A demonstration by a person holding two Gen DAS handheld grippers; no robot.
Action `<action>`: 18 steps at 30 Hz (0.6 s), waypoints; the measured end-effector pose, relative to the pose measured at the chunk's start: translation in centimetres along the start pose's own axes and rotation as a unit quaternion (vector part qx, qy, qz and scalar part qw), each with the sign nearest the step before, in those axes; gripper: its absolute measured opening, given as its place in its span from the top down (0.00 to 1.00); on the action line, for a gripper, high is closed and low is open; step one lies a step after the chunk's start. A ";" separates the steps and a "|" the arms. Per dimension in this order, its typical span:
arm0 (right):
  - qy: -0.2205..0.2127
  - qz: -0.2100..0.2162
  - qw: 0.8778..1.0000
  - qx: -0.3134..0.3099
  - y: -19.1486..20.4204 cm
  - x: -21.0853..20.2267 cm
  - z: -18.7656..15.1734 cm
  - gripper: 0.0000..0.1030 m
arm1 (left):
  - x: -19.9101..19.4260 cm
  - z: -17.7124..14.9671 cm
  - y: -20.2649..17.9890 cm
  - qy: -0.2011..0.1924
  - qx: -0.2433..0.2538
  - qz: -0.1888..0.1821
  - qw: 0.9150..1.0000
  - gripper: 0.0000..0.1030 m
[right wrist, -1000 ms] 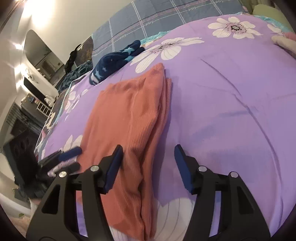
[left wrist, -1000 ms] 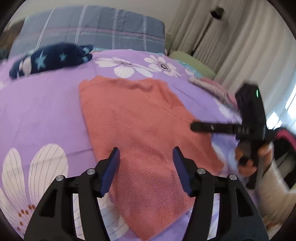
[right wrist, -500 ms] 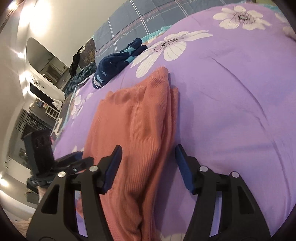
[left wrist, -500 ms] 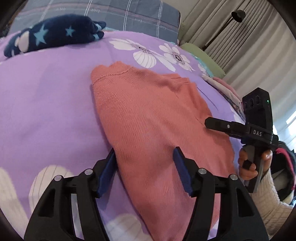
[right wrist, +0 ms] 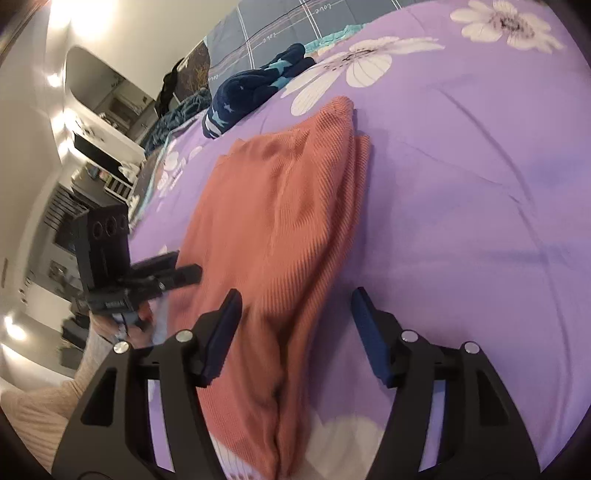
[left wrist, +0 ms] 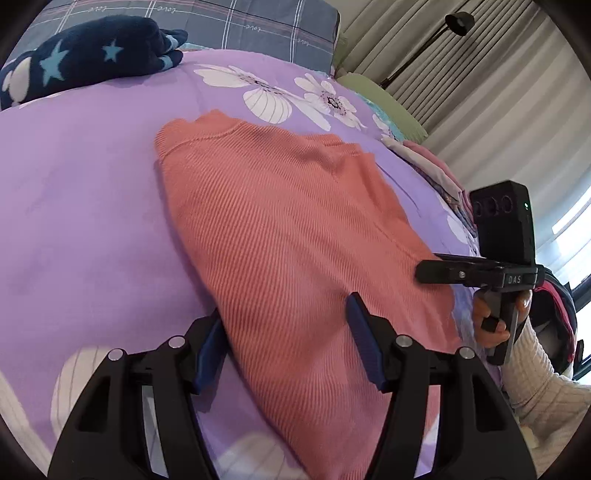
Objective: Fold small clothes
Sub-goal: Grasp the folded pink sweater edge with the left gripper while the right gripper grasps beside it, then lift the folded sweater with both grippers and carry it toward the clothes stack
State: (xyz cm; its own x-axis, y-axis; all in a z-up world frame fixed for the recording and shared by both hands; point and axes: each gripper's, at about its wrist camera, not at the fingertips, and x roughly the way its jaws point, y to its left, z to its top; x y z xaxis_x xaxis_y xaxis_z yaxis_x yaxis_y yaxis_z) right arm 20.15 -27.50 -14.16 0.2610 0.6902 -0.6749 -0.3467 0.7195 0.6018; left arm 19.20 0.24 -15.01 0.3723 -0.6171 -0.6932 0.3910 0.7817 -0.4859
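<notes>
A salmon ribbed knit garment (left wrist: 288,236) lies folded lengthwise on the purple flowered bedspread (left wrist: 81,206); it also shows in the right wrist view (right wrist: 280,229). My left gripper (left wrist: 286,339) is open, low over the garment's near left edge, jaws astride the cloth. My right gripper (right wrist: 295,328) is open, astride the garment's right folded edge. Each gripper shows in the other's view: the right one (left wrist: 428,271) at the garment's right side, the left one (right wrist: 184,271) at its left side.
A navy star-patterned garment (left wrist: 85,59) lies at the far side of the bed by a grey plaid pillow (left wrist: 229,22). Pink folded clothes (left wrist: 436,173) and a green cushion (left wrist: 384,107) lie at the right. Curtains and a floor lamp stand behind.
Both grippers have dropped lower and moved in onto the garment's near end, one at each side edge. Both stay open. The garment has not moved.
</notes>
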 end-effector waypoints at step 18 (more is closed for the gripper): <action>-0.034 -0.022 0.999 -0.036 0.9 3.4 3.7 0.67 | 1.5 1.2 -0.9 -0.015 0.030 0.020 0.999 0.39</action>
State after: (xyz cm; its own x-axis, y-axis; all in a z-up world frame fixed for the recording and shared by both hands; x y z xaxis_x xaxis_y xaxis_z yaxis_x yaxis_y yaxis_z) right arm 24.06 -24.22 -14.41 0.3368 0.6627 -0.6688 -0.3970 0.7441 0.5374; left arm 20.38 -1.52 -14.98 0.4133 -0.5880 -0.6953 0.4246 0.7999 -0.4242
